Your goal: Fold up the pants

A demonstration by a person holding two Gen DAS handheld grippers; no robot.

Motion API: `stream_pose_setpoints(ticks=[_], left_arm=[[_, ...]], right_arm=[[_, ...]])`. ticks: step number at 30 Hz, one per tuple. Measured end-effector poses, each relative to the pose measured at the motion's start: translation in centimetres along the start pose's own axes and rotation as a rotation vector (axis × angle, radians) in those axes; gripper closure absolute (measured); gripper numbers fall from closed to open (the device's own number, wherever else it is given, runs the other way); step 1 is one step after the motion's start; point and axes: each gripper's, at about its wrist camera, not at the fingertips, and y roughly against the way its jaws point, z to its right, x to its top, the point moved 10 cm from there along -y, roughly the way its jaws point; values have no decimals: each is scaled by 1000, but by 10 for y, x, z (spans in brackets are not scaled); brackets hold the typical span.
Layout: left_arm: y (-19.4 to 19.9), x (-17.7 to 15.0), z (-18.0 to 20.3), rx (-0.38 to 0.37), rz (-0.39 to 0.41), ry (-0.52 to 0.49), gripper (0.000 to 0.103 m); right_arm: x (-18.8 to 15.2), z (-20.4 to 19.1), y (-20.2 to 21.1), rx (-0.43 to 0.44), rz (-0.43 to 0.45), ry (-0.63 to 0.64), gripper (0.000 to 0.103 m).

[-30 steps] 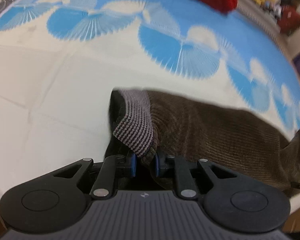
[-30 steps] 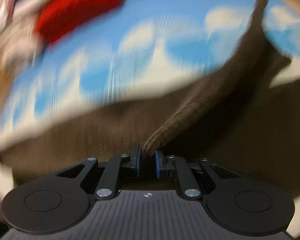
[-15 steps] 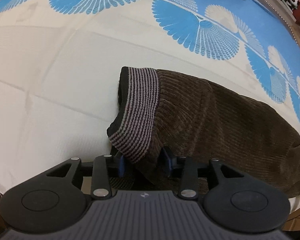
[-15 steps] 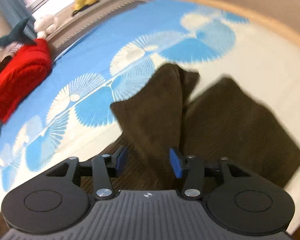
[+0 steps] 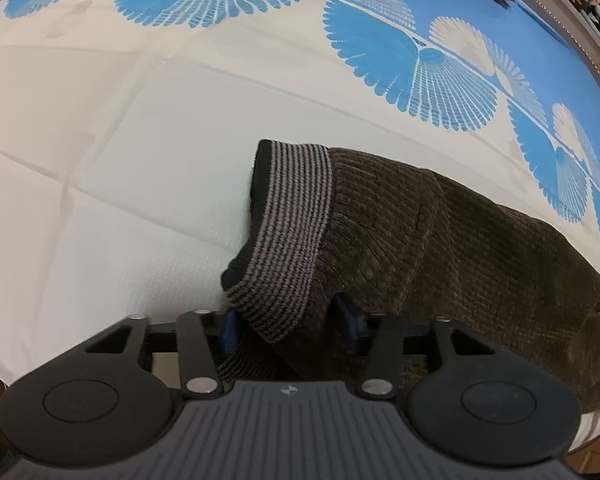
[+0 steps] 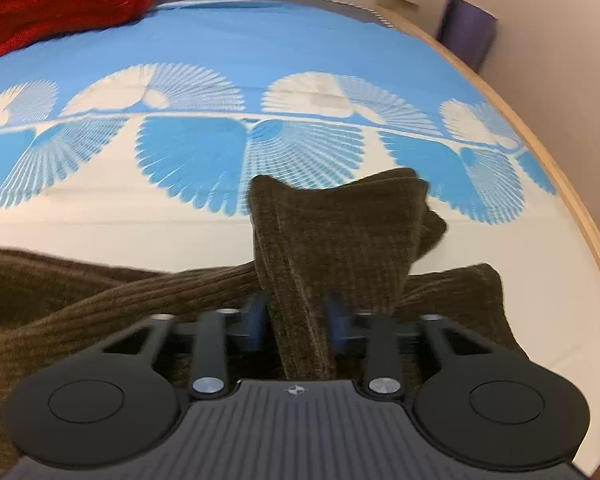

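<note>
Brown corduroy pants (image 5: 440,240) lie on the bed, with a grey-and-black striped waistband (image 5: 292,232) at their left end. My left gripper (image 5: 288,324) is open, its blue pads either side of the waistband's near corner, which lies loose between them. In the right wrist view the pant legs (image 6: 332,232) lie crossed over each other, one leg end folded over towards the far side. My right gripper (image 6: 296,324) is open, with the upper leg's fabric loose between its pads.
The bed cover (image 5: 100,140) is white near me and blue with fan shapes further off. A red folded blanket (image 6: 68,0) lies at the far end. The wooden bed edge (image 6: 580,208) curves along the right, with a wall beyond it.
Both grippers have opened and let go of the pants. The waistband and the legs have come to rest on the bed, and both grippers have backed off slightly.
</note>
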Motion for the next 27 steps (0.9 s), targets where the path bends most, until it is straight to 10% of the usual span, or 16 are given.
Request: stream_pose_setpoints(ticks=[4, 8, 12, 19, 27], left_arm=[[16, 12, 4, -30, 94, 24, 78], [48, 29, 7, -111, 235, 77, 82], [49, 16, 7, -125, 194, 36, 81], [21, -19, -3, -58, 17, -89, 81], [38, -21, -6, -106, 44, -82, 81]], right_arm=[[20, 36, 24, 10, 103, -208, 96], [29, 135, 86, 110, 310, -722, 97], [-25, 185, 102, 81, 255, -946, 98], [-134, 185, 52, 12, -158, -934, 98], [-114, 224, 101, -89, 59, -943, 103]])
